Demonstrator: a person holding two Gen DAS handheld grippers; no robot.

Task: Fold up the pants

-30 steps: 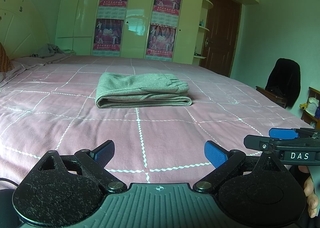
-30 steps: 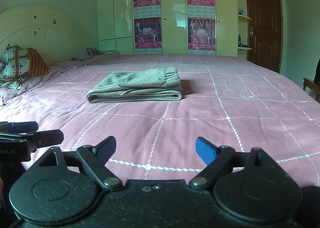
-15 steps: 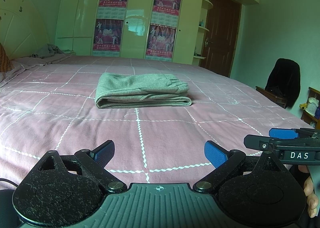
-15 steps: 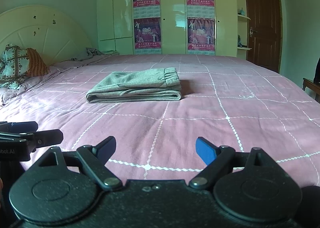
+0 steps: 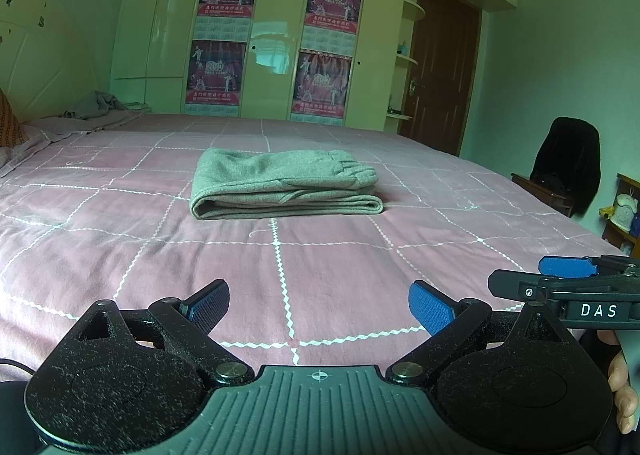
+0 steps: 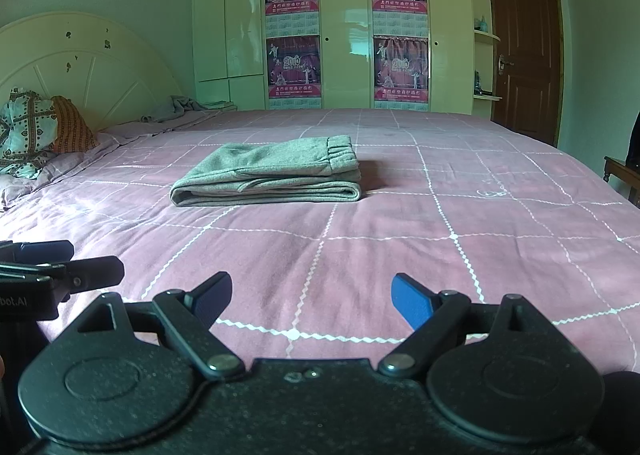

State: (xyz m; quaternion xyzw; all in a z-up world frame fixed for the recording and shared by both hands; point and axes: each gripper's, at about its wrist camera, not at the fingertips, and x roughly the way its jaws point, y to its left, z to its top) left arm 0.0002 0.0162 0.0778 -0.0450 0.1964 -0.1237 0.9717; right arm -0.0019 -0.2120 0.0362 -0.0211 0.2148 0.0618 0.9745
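Note:
Grey pants lie folded into a flat rectangular stack in the middle of the pink bed, waistband to the right. The same pants show in the right wrist view. My left gripper hovers over the near part of the bed, well short of the pants, open with nothing between its blue pads. My right gripper is beside it, also open and empty. Each gripper appears at the edge of the other's view: the right gripper and the left gripper.
A cream headboard and pillows stand at the left. A wardrobe with posters lines the far wall beside a brown door. A chair draped in dark clothing sits right of the bed. A hand holds the right gripper.

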